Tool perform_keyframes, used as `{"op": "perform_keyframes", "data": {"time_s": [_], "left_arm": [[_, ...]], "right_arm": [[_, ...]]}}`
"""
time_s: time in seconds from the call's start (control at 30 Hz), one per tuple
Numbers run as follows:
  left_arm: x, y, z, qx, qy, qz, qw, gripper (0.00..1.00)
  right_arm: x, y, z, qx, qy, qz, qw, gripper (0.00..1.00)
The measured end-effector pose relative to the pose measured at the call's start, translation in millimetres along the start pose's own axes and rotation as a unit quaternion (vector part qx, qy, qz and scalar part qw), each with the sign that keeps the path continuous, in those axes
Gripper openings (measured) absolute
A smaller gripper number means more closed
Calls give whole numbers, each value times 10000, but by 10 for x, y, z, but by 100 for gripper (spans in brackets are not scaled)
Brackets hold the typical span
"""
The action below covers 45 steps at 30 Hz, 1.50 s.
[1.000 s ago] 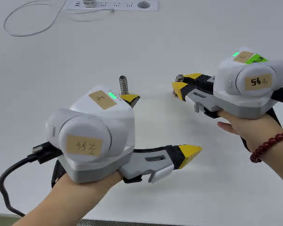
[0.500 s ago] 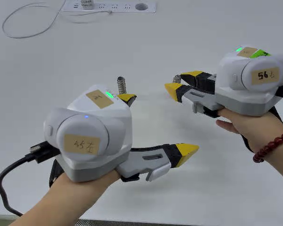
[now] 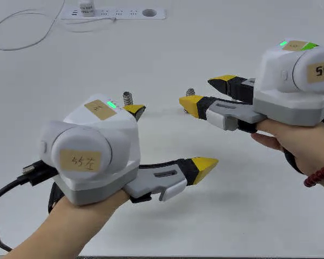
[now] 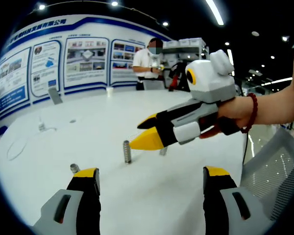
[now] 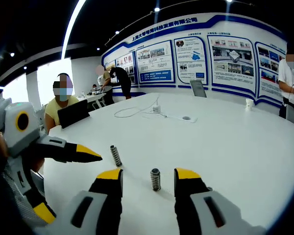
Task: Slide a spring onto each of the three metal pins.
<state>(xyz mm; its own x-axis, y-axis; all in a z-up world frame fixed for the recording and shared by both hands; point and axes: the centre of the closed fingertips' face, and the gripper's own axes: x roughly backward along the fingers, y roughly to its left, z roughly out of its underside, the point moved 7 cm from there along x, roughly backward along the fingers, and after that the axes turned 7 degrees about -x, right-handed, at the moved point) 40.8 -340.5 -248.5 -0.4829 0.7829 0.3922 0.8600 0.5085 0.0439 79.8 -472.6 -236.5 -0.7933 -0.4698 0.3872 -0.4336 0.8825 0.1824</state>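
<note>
Two springs stand upright on pins on the white table. One spring is just beyond my left gripper's far fingertip. The other spring stands between the jaws of my right gripper, which is open and not touching it. My left gripper is wide open and holds nothing. In the left gripper view a short metal stub sits beside one jaw; whether it carries a spring is unclear. The right gripper reaches in there, partly hiding the second spring.
A power strip and a white cable lie at the far side of the table. People sit and stand beyond the table's edge in the right gripper view.
My right gripper's jaws have spread apart from near shut around the spring on the pin. The head camera has shifted, so everything sits lower and further left in its picture.
</note>
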Motion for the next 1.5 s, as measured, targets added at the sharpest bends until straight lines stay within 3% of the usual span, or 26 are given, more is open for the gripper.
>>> {"op": "perform_keyframes", "data": {"time_s": [0.53, 0.97, 1.5], "left_arm": [[-139, -27, -57, -58, 45, 46, 10000, 80], [-354, -69, -117, -147, 81, 180, 9997, 68], [-643, -119, -115, -38, 246, 315, 9992, 49]], "right_arm": [[369, -299, 75, -90, 109, 404, 9991, 52], [644, -517, 105, -152, 23, 659, 9977, 53], [869, -620, 234, -214, 13, 692, 9974, 52]]}}
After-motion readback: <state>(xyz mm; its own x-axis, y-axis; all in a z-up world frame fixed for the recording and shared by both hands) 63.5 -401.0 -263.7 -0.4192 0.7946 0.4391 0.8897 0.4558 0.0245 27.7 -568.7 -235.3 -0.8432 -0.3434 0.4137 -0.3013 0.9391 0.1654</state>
